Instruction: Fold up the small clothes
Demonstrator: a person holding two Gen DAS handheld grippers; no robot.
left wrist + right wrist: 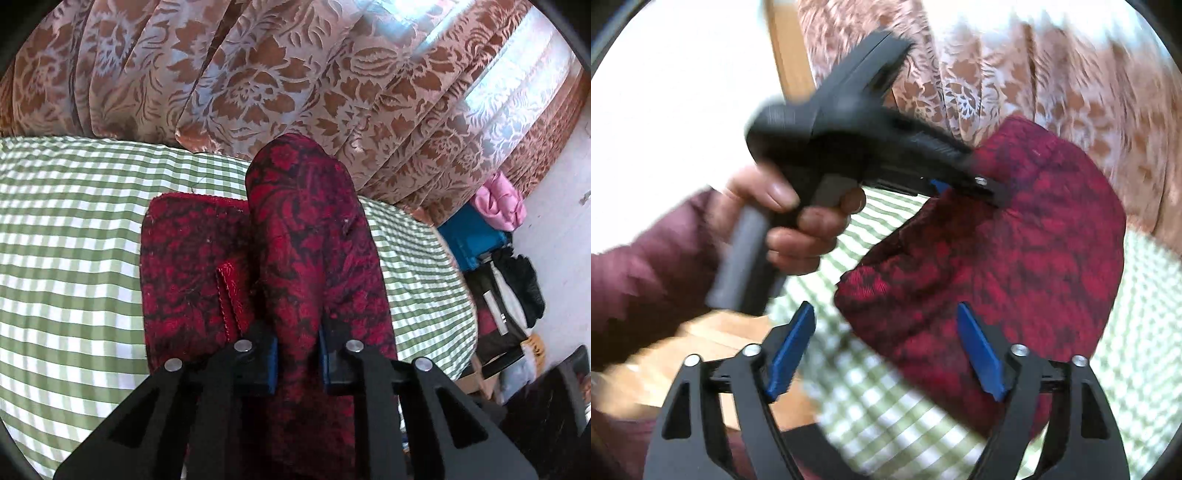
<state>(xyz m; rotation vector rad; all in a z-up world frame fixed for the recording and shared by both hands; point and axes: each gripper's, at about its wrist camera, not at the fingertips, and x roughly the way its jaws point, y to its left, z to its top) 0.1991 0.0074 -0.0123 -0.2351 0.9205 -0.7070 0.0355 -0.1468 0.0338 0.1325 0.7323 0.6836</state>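
The left gripper [297,363] is clamped on a raised fold of the dark red floral-patterned cloth [207,266], centre frame, lifting it off the green-and-white checked bedcover [66,258], probably to carry the fold across. The right gripper [886,354] gapes wide at the bottom of its view with nothing between its pads. Only the right wrist view shows the person's hand [798,221] squeezing the left gripper's handle; only the left shows the flat half.

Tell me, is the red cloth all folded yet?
Not yet. One part of the red cloth already lies flat on the checked cover. The left gripper is pinching and lifting another part. The right gripper is open, holding nothing. That lifted part isn't laid down yet.
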